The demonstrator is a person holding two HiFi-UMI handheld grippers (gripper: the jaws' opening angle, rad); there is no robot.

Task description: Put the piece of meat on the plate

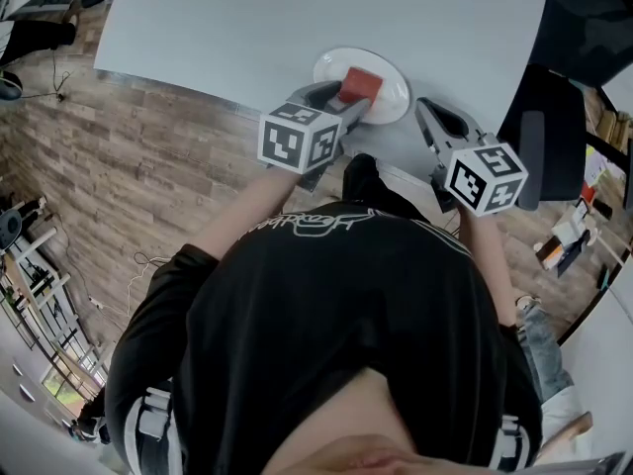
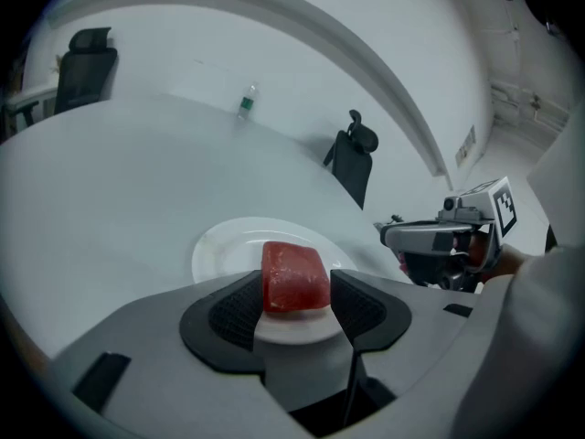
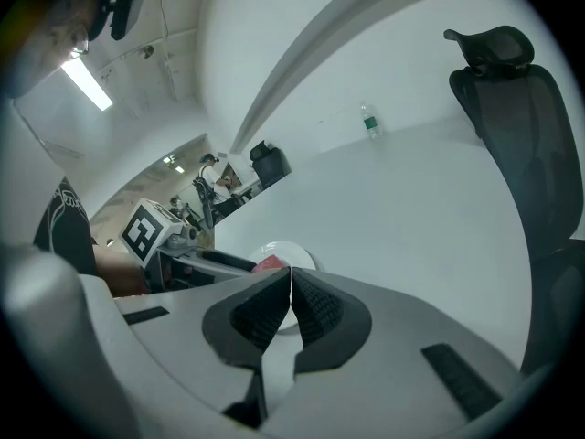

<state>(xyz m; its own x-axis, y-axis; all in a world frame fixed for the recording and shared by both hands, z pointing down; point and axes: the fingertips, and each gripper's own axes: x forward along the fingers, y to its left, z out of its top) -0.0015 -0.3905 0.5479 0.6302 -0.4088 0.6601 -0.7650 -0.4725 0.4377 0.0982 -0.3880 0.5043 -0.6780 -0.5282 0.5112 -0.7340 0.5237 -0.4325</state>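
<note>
The red piece of meat (image 1: pixel 358 87) lies on the round white plate (image 1: pixel 396 92) near the table's front edge. My left gripper (image 1: pixel 351 105) reaches over the plate's near rim. In the left gripper view the meat (image 2: pixel 294 277) sits between the two dark pads (image 2: pixel 239 307), resting on the plate (image 2: pixel 224 250). The jaws look just clear of its sides, so this gripper (image 2: pixel 296 283) is open. My right gripper (image 1: pixel 421 107) hovers to the right of the plate. Its pads (image 3: pixel 306 302) meet with nothing between them, and this gripper (image 3: pixel 291 286) is shut.
The white table (image 1: pixel 247 28) stretches far beyond the plate. A black office chair (image 1: pixel 539 146) stands by its right end, and another chair (image 2: pixel 352 163) at the far side. A small water bottle (image 2: pixel 245 103) stands on the table's far part. Wood-pattern floor (image 1: pixel 119 166) lies to the left.
</note>
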